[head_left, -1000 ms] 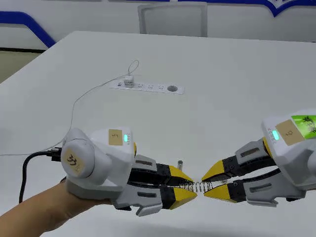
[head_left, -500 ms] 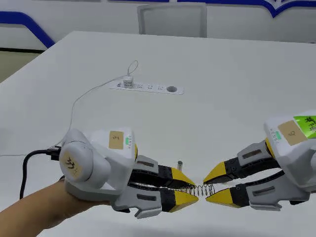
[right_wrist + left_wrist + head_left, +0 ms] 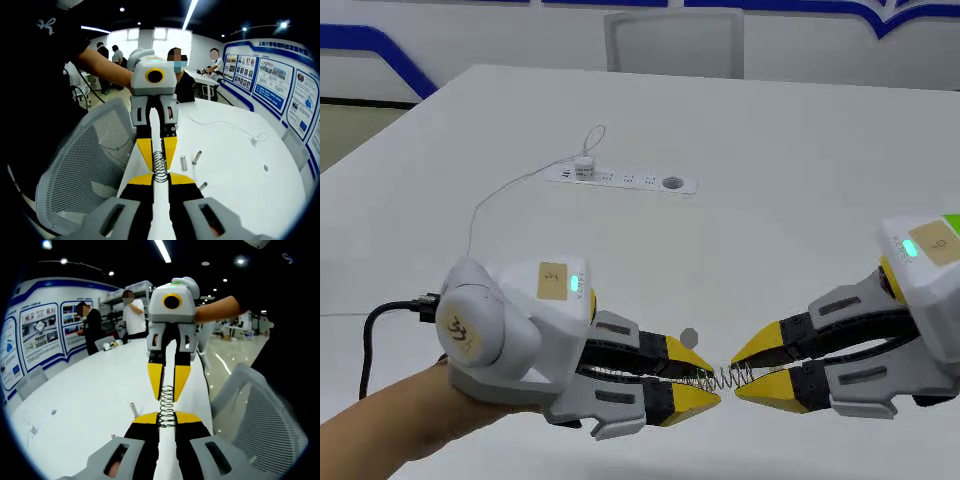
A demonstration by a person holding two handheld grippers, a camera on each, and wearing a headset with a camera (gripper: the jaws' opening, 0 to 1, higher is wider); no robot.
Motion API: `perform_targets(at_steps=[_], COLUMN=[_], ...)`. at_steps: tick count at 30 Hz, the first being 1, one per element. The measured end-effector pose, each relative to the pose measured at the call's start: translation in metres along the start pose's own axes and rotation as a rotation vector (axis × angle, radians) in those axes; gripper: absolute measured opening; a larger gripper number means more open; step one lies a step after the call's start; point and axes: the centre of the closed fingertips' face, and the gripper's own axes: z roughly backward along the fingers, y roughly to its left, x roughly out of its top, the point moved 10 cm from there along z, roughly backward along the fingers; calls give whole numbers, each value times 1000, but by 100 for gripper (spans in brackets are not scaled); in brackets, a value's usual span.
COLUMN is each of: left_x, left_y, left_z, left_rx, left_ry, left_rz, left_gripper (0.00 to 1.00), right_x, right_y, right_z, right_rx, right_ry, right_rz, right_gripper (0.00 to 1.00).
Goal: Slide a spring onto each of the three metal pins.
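Spring (image 3: 725, 377) is held above the table (image 3: 770, 200), 1 end clamped by L gripper (image 3: 711, 384), the other by R gripper (image 3: 737, 377); bare pin (image 3: 196, 158), 2nd pin (image 3: 202, 186) and loose spring (image 3: 183, 163) are seen lying nearby, so 0 of 3 fits are judged complete.

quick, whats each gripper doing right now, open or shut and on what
left gripper: shut on one end of the spring
right gripper: shut on the other end of the same spring
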Motion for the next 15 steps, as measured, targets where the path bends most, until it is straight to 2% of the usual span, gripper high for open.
perform_targets(at_steps=[4, 10, 15], left_x=[1, 2, 3], left_y=[1, 0, 1], left_z=[-1, -1, -1], left_rx=[2, 5, 11], left_ry=[5, 9, 10], left_rz=[-4, -10, -13], left_gripper=[10, 10, 10], right_x=[2, 10, 16], right_y=[-1, 1, 1], right_z=[1, 2, 0], right_rx=[-1, 3, -5], right_ry=[-17, -98, -133], right_rz=[-14, -73, -83], right_gripper=[11, 11, 11])
